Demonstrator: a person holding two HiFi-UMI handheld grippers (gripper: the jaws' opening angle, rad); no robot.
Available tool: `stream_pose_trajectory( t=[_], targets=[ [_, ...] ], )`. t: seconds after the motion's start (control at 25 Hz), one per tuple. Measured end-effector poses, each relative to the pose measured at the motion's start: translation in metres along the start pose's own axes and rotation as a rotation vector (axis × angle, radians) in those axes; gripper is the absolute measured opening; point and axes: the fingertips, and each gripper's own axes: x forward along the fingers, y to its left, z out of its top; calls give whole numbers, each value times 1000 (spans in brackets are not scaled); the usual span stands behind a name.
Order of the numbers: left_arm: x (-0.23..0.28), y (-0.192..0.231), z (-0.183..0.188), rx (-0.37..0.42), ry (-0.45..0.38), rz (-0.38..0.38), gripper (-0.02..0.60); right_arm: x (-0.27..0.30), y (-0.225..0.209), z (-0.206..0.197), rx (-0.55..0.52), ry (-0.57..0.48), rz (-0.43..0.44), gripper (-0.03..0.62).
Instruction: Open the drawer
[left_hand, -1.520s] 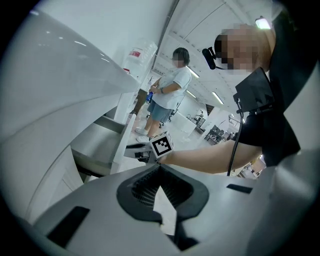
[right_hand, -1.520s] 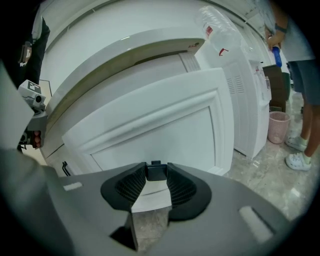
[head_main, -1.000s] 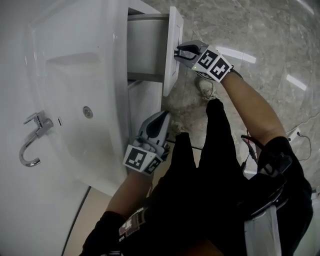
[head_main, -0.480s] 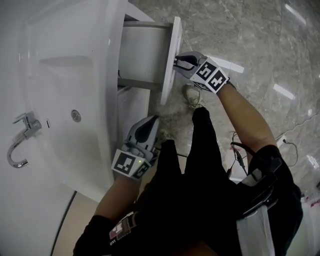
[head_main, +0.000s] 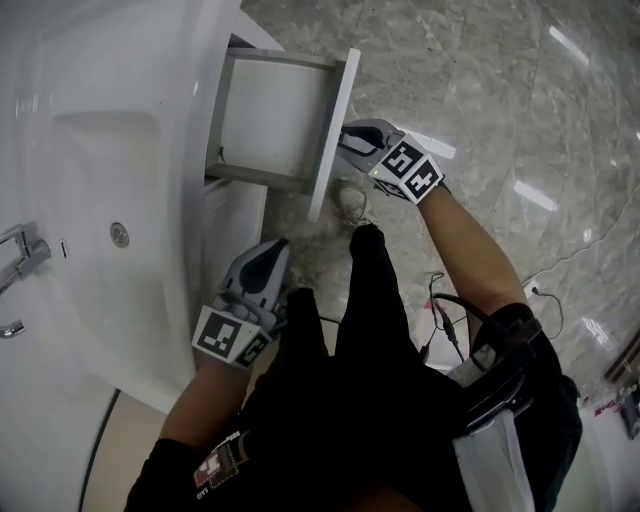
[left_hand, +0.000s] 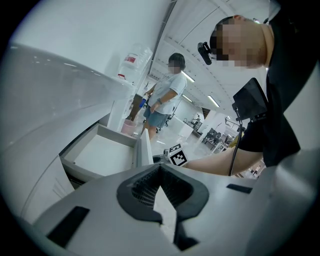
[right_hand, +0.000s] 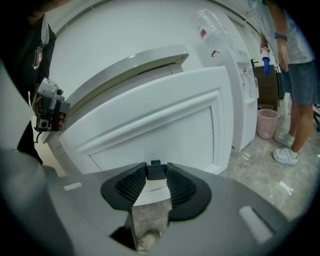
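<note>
Nearest me, the left gripper (head_main: 266, 255) hung just beside the lower cabinet door (head_main: 235, 215) of the vanity; I could not confirm contact with it. Its own view showed the jaw tips meeting, with nothing between the ribbed pads (left_hand: 142, 189). Further out, the right gripper (head_main: 349, 140) reached to the drawer front (head_main: 335, 120). Its jaws were clamped on the small dark handle (right_hand: 155, 171), one pad against each side of it. The drawer (head_main: 268, 115) stood drawn well out of the vanity's front face, directly under the front edge of the white basin top (head_main: 150, 70), with its white inner floor exposed. In the bowl of that top I noted the drain (head_main: 119, 235), and the tap (head_main: 20, 255) stood at the top's back edge. Beneath the drawer front, a shoe (head_main: 352, 200) rested on the grey marble floor (head_main: 480, 80). Farthest off, beyond the end of the vanity, a bystander (left_hand: 162, 100) stood near a white water dispenser (right_hand: 245, 100) carrying an upturned bottle (right_hand: 212, 27). A pink bin (right_hand: 266, 122) sat on the floor between the dispenser and the bystander's legs.
</note>
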Motion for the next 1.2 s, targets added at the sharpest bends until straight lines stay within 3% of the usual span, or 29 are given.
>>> stream_pose_trajectory(
  t=[0.48, 1.2],
  targets=[
    [-3, -1, 8, -12, -41, -4, -12, -2, 2, 0, -12, 9, 4, 124],
    [-16, 6, 4, -4, -26, 5, -12, 0, 0, 1, 1, 28, -24, 127]
  ],
)
